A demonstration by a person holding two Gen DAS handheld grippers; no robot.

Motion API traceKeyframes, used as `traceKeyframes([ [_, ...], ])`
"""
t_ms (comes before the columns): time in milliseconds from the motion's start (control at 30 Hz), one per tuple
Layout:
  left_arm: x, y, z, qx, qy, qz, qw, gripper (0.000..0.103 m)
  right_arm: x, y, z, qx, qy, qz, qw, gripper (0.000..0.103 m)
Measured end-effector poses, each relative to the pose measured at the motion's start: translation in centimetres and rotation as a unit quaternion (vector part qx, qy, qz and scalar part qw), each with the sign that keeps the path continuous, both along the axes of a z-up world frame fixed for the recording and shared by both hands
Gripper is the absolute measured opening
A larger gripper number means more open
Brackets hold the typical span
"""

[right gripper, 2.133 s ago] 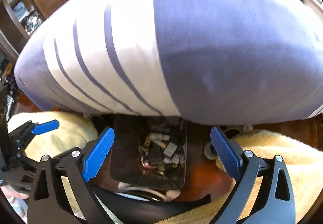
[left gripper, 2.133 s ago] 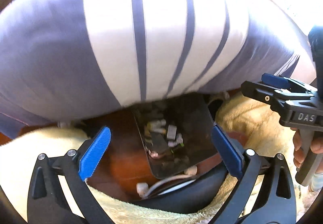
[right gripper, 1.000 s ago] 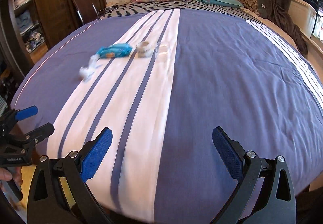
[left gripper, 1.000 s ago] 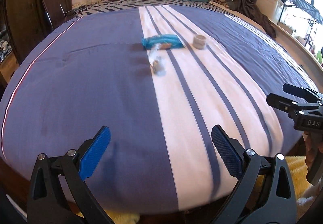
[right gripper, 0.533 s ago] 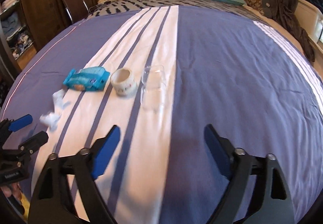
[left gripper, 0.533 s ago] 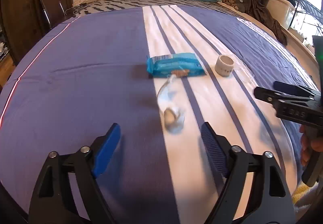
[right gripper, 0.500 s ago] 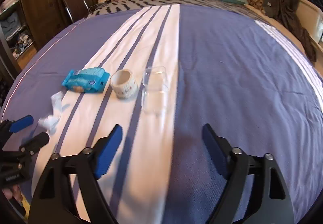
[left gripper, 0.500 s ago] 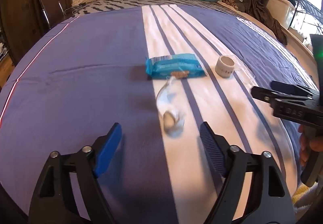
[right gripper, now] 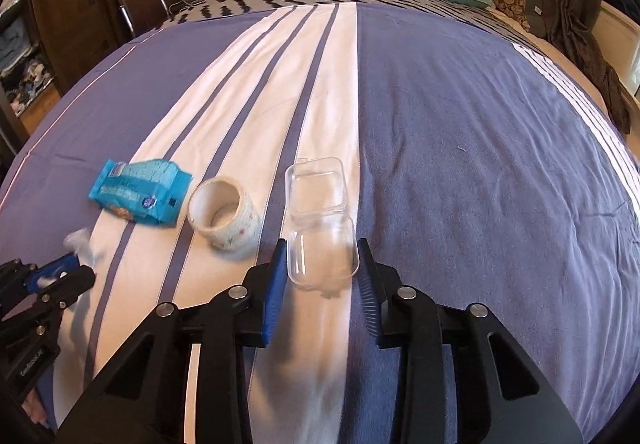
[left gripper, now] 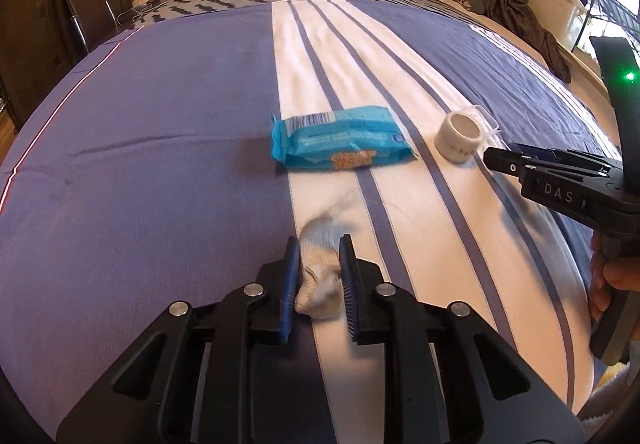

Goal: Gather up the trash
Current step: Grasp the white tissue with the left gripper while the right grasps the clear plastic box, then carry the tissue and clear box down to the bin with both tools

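Both jaws closing at once: left hand-held gripper (left gripper: 319, 276) pinches the crumpled wrapper (left gripper: 320, 264) low centre; right hand-held gripper (right gripper: 322, 268) squeezes the clear plastic box (right gripper: 320, 228) on the bed (right gripper: 480, 164), each set square for lifting.

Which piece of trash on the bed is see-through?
The clear plastic box, lying open. The snack wrapper is blue, and the tape roll and crumpled tissue are white.
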State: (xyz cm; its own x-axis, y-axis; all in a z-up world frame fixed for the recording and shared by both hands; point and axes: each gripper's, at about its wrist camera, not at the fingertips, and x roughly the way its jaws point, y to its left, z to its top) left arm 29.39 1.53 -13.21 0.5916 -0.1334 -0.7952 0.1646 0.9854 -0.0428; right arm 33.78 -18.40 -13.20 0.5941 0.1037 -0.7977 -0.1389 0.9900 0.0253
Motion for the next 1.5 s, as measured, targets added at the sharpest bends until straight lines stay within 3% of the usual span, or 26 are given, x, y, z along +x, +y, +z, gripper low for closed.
traceKeyframes([
  [200, -3.2, -0.7, 0.2, 0.001, -0.006, -0.013, 0.9999, 0.018, -3.2, -0.3, 0.2, 0.004, -0.001, 0.012, 1.0, 0.034],
  [500, -10.1, -2.3, 0.6, -0.009, -0.012, -0.045, 0.9989, 0.017, -11.1, -1.6, 0.9, 0.018, -0.018, 0.021, 0.999, 0.034],
  [1133, -21.5, -3.7, 0.8, -0.035, -0.028, -0.065, 0.9969, 0.017, -25.3, -3.2, 0.8, 0.056, -0.035, 0.036, 0.997, 0.034],
  [1500, -27.1, -3.9, -1.5, -0.042, -0.014, -0.073, 0.9964, 0.017, -31.5, -2.8, -0.9, 0.079, -0.022, 0.055, 0.995, 0.034],
])
